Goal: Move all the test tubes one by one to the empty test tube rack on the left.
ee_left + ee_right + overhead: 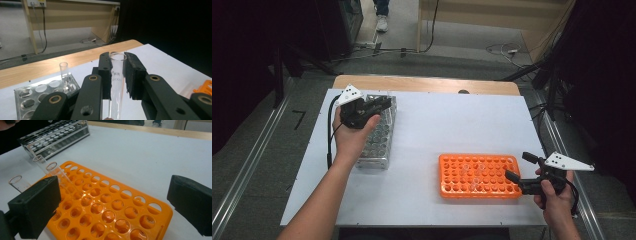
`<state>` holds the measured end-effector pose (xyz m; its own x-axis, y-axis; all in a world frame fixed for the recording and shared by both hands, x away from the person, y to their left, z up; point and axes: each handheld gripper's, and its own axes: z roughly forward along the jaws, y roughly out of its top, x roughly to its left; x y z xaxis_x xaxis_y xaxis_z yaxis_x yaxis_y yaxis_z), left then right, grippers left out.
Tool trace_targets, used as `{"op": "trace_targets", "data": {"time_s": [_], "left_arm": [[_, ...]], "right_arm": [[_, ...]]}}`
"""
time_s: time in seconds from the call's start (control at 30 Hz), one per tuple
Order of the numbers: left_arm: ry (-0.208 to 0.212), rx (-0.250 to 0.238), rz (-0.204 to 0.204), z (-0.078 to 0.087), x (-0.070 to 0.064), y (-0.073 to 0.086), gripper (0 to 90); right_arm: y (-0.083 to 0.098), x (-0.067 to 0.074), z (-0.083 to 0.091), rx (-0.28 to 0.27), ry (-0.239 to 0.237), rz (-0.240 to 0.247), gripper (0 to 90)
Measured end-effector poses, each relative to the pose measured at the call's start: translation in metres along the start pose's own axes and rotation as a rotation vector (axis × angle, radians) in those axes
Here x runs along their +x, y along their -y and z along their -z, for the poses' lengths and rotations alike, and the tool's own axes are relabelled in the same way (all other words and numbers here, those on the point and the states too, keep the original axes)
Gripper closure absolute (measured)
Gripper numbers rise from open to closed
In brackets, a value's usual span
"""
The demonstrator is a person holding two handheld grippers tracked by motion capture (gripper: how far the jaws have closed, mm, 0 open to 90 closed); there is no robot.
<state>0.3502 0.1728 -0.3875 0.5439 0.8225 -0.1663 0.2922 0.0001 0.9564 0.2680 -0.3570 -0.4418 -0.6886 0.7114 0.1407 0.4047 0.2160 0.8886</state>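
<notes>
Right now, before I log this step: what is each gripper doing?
Left gripper: closed on a clear test tube, above the metal rack.
Right gripper: open, holding nothing, beside the orange rack.

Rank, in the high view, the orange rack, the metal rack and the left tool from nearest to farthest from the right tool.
1. Orange rack, right beside the right tool.
2. Metal rack, across the table to the left.
3. Left tool, above that rack's far end.

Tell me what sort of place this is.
Probably a lab or test room set up for recording bench work. An orange tube rack and a metal tube rack sit on a white table, the left hand-held gripper holds a glass test tube, and cables run across the floor behind.
</notes>
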Motion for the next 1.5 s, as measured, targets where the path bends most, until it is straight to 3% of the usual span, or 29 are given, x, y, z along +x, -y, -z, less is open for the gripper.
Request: {"op": "trace_targets", "data": {"time_s": [0.17,0.43,0.63,0.87,1.13,1.5], "left_arm": [[-0.012,-0.003,-0.012,-0.008,0.005,-0.005,76.8],[-0.040,-0.010,0.014,-0.024,0.016,-0.011,76.8],[-0.061,-0.014,0.009,-0.036,0.022,-0.014,76.8],[-0.100,-0.025,0.050,-0.046,0.032,-0.015,76.8],[-0.156,-0.008,0.044,-0.061,0.038,-0.013,76.8],[-0.203,0.022,0.042,-0.074,0.044,-0.005,76.8]], "right_arm": [[0.000,-0.001,0.000,-0.001,-0.003,-0.002,0.0],[0.001,-0.002,0.000,-0.012,-0.010,-0.018,0.0],[0.002,-0.001,0.000,-0.009,-0.010,-0.014,0.0],[0.003,-0.002,-0.001,-0.003,-0.009,-0.018,0.0],[0.003,-0.004,0.000,-0.008,-0.007,-0.024,0.0],[0.004,-0.006,0.002,-0.016,-0.008,-0.027,0.0]]}}
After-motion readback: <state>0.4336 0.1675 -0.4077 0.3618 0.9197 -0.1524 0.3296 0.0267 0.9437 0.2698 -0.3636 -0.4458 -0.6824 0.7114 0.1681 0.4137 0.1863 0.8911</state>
